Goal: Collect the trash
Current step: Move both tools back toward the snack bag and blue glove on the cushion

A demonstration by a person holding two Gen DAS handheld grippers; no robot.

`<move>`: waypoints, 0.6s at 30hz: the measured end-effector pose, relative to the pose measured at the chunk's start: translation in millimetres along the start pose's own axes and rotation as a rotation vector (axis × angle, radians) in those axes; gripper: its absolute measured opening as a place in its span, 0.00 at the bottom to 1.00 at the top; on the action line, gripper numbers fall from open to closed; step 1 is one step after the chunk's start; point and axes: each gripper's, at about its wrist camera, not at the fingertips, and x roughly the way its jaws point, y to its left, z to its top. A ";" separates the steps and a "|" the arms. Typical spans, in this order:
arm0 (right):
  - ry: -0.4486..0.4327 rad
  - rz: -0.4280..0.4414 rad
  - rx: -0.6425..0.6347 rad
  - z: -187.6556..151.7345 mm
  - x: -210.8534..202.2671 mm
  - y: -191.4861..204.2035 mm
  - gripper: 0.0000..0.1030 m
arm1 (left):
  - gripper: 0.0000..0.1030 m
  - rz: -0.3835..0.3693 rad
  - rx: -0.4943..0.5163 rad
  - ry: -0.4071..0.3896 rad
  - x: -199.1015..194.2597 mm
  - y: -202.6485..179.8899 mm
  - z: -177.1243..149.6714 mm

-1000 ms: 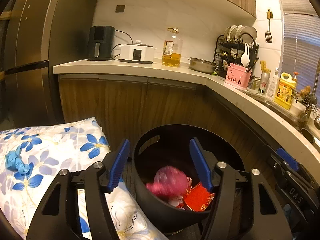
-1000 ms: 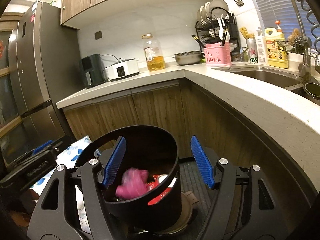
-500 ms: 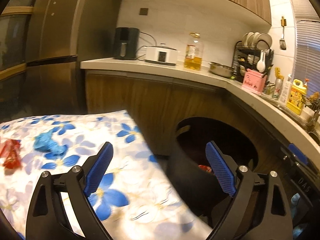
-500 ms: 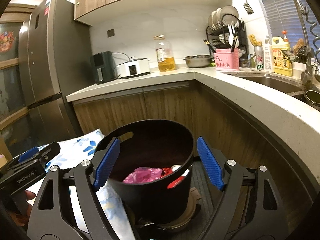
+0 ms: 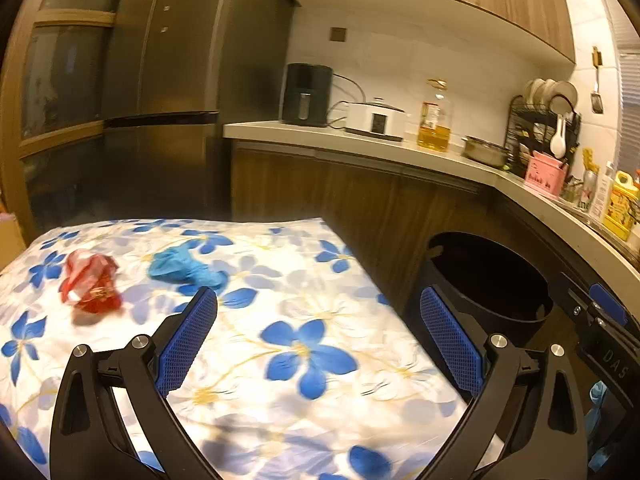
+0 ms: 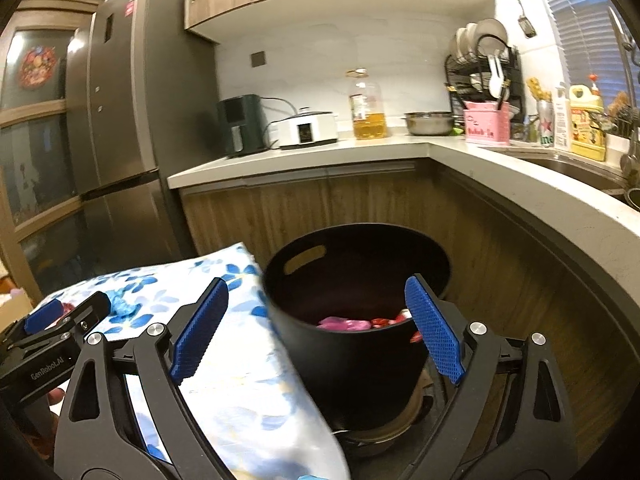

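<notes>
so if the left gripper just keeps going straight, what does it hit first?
Probably the floral cloth: the open left gripper tilts down at it, with nothing between. The blue crumpled trash lies left of that line.

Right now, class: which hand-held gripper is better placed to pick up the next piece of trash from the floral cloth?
Left. The left hand-held gripper faces the crumpled blue wrapper, jaws open and empty; the right hand-held gripper faces the black round bin.
</notes>
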 end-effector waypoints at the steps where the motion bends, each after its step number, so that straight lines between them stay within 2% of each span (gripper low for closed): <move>1: 0.002 0.011 -0.007 -1.2 -0.1 6.6 0.86 | 0.94 0.011 -0.008 -0.001 -2.2 6.4 -0.4; 10: 0.017 0.085 -0.052 -8.4 2.4 50.5 0.86 | 0.94 0.085 -0.055 -0.003 -14.2 47.7 -6.8; 18: 0.043 0.138 -0.082 -16.4 13.2 79.7 0.86 | 0.94 0.187 -0.107 -0.008 -21.2 94.3 -14.7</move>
